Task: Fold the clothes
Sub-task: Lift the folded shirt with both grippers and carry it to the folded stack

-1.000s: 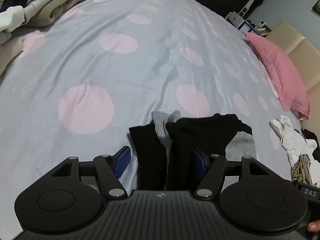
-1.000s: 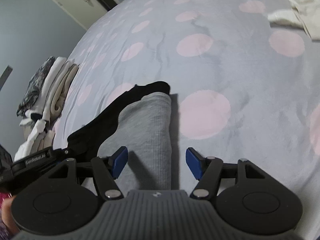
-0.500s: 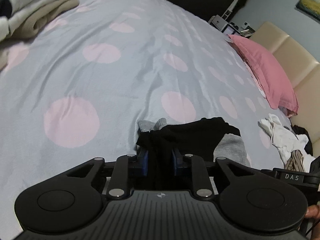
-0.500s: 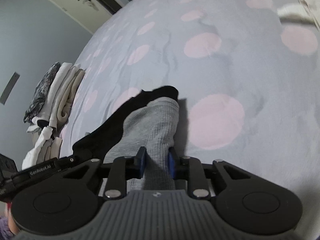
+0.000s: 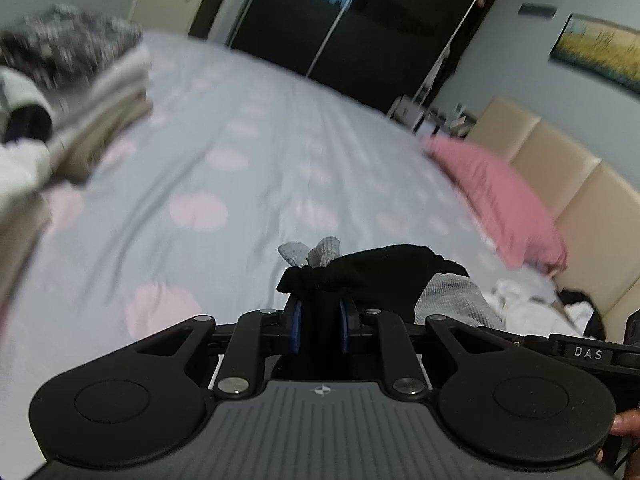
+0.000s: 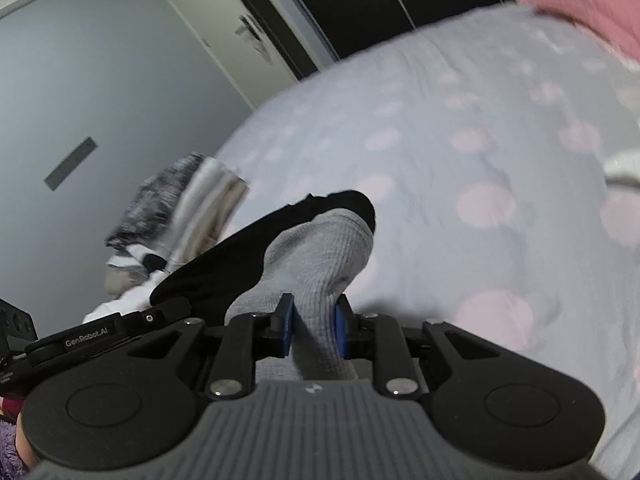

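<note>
At the bottom centre of the left wrist view the left gripper (image 5: 320, 330) has its jaws drawn in tight on a bunched black end of the garment (image 5: 384, 276), a black-and-grey piece of clothing whose grey tips poke up just past the pinch. At the bottom centre of the right wrist view the right gripper (image 6: 314, 330) is likewise clamped, its jaws squeezing the ribbed grey end of the same garment (image 6: 316, 248). The cloth spans the two grippers, its long axis running from one pinch to the other, black toward the left side of the right view, grey toward the lower right of the left view; each hand sits on its own end, neither nearer. It appears lifted off the bed (image 5: 248, 184), whose dotted sheet fills mid-frame. Farther off, a stack of folded clothes (image 5: 92, 96) sits upper left, a pink pillow (image 5: 496, 200) at right.
</note>
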`<state>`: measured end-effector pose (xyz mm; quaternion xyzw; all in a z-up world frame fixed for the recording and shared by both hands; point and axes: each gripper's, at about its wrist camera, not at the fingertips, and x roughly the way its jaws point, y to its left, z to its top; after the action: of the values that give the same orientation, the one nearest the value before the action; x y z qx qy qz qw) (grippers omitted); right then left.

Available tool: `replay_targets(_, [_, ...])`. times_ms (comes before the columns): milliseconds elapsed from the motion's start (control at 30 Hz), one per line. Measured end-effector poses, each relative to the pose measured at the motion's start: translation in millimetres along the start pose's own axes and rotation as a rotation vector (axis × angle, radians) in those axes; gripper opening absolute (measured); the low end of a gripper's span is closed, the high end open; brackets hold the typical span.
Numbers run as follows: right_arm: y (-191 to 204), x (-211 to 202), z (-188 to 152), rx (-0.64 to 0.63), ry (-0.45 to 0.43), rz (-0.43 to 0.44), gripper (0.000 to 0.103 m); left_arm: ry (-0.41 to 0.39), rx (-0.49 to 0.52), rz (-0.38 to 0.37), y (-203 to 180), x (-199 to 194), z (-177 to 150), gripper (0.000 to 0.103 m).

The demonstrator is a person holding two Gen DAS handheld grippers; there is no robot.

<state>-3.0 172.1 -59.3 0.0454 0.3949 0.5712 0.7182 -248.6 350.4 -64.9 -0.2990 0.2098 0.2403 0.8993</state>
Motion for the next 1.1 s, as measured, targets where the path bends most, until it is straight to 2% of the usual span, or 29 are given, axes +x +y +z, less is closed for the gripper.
replay_targets(200, [63, -20, 8, -0.148, -0.082, 0.063, 0.023, -0.149, 0.036, 0.005, 5, -58, 18, 0.015])
replay_targets(367, [128, -26, 17, -0.243, -0.126, 0.156, 0.023, -0.28, 0.06, 0.036, 20, -117, 45, 0.015])
replay_targets(633, [239, -1, 13, -0.315, -0.112, 0.338, 0.023, -0.423, 0.105, 0.171, 64, -222, 84, 0.015])
replay_targets(767, [282, 18, 1, -0.316, -0.07, 0.407, 0.023, -0.446, 0.112, 0.252, 89, -262, 94, 0.015])
replay_targets(867, [299, 34, -11, -0.322, -0.027, 0.433, 0.023, -0.443, 0.124, 0.31, 102, -285, 94, 0.015])
replay_targets(967, [316, 51, -23, -0.327, 0.017, 0.458, 0.023, -0.416, 0.129, 0.362, 116, -295, 92, 0.015])
replay_targets(1100, [330, 80, -35, -0.333, 0.079, 0.456, 0.023, -0.344, 0.127, 0.414, 141, -278, 95, 0.015])
